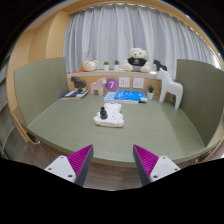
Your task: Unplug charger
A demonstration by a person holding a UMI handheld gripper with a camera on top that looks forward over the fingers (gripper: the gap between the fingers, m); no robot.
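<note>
Two purple pads (82, 158) down low, one on each finger of the gripper (113, 160) — jaws wide apart, nothing held between them. Just past the fingers, a wide green desk (60, 122), with low green walls along its sides. Out on the middle of that desk, well beyond the fingers, a small white charger (108, 117) with something dark on top; cannot tell what it plugs into. Farther back, a blue book (129, 96) lying flat, and a dark book (74, 94) off to one side. Behind those, a row of small things on the back wall — a teddy bear (136, 59) in the middle, a white toy giraffe (170, 88) near the side wall. Last of all, pale curtains (110, 35).
</note>
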